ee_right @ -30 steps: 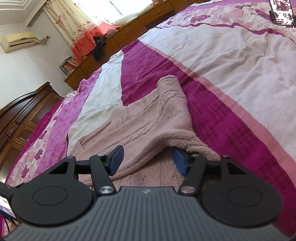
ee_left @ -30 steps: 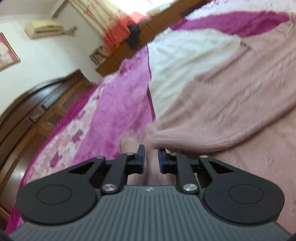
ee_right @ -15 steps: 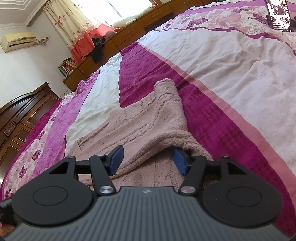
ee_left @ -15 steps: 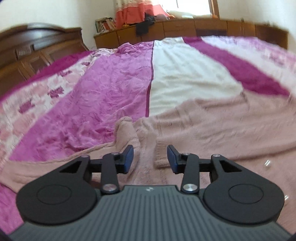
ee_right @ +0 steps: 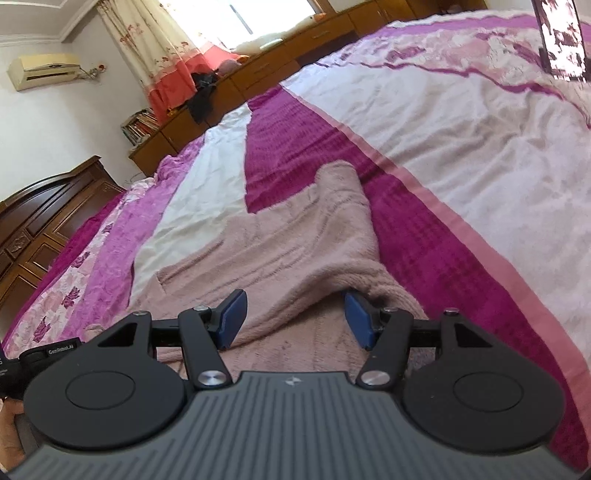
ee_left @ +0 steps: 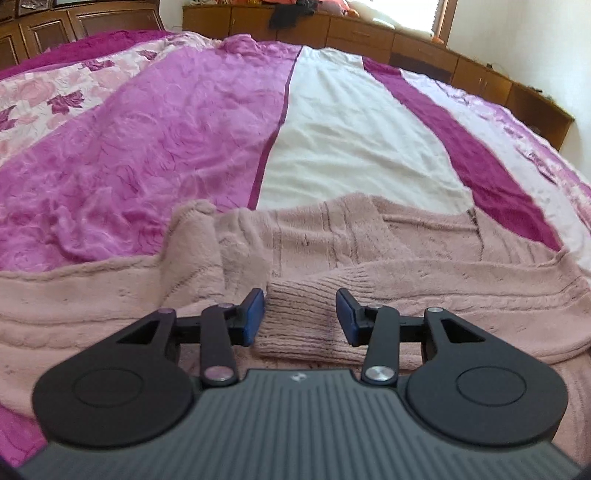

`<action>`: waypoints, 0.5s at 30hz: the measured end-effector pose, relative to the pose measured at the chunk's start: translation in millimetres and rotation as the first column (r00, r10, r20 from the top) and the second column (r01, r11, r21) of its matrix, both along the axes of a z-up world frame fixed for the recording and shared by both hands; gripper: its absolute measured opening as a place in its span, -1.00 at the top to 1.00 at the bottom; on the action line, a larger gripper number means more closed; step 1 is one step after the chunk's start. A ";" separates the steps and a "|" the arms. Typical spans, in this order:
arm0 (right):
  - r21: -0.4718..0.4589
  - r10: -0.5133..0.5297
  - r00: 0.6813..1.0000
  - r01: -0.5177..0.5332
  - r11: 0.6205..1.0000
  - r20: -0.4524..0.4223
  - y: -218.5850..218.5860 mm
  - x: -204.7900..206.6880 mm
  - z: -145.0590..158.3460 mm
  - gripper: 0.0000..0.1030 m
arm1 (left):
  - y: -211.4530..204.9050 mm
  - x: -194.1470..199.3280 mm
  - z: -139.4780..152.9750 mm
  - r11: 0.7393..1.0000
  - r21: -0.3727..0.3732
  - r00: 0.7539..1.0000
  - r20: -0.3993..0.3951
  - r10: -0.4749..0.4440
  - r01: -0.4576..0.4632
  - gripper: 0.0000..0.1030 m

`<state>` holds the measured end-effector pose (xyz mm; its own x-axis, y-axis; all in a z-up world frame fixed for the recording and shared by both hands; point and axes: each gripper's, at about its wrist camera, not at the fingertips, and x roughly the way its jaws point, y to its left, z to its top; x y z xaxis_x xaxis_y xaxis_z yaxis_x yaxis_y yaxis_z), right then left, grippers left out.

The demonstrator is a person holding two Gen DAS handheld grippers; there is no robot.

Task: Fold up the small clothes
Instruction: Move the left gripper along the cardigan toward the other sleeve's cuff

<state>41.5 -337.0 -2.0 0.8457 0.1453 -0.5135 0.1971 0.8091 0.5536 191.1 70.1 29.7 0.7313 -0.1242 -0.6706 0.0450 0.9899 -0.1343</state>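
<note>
Now your left gripper [ee_left: 300,314] hangs with jaws spread around the ribbed cuff [ee_left: 301,325] of the pink knitted cardigan [ee_left: 424,258] on the bedspread [ee_left: 166,147], while your right gripper [ee_right: 293,317], likewise spread, straddles a folded edge, presumably ready to pinch.

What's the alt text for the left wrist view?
The left gripper, jaws open, sits low over a pink knit sweater spread on a bed, with a ribbed sleeve cuff lying between the jaws. Beyond it stretches a purple, white and magenta striped bedspread, with wooden cabinets along the far wall.
</note>
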 end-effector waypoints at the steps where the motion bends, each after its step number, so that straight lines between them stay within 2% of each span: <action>1: 0.000 -0.001 1.000 0.001 1.000 0.001 -0.4 0.1 -2.2 -0.29 | 0.8 1.9 -2.6 1.000 -0.008 1.000 -0.013 -0.001 0.000 0.12; 4: -0.012 0.002 1.000 -0.002 1.000 0.009 0.6 1.4 -5.4 -0.29 | 4.4 4.9 -8.6 0.997 -0.070 1.000 -0.026 -0.010 0.009 0.14; 6: -0.024 0.006 1.000 -0.005 1.000 0.011 2.1 2.2 -5.9 -0.29 | 5.0 3.2 -7.8 0.995 -0.095 1.000 -0.001 -0.021 0.021 0.24; 7: -0.028 0.007 1.000 -0.007 1.000 0.011 2.2 2.8 -6.3 -0.29 | 4.2 0.9 -6.3 0.995 -0.099 0.999 0.020 -0.027 0.029 0.51; 8: -0.031 0.009 1.000 -0.009 0.999 0.012 2.1 3.3 -6.9 -0.29 | 2.6 -1.2 -4.4 0.995 -0.098 0.999 0.039 -0.031 0.035 0.60; 10: -0.033 0.011 1.000 -0.011 0.999 0.015 2.2 3.0 -7.5 -0.29 | -3.0 -10.9 2.3 0.999 -0.040 0.994 0.109 -0.006 0.010 0.62; 12: -0.034 0.014 1.000 -0.013 0.999 0.018 1.7 2.7 -8.0 -0.29 | -13.3 -19.6 8.1 0.997 0.076 0.985 0.175 0.010 -0.024 0.62; 15: -0.040 0.018 1.000 -0.017 0.999 0.018 1.9 1.8 -8.2 -0.29 | -23.8 -25.4 8.2 0.966 0.236 0.973 0.225 0.054 -0.108 0.61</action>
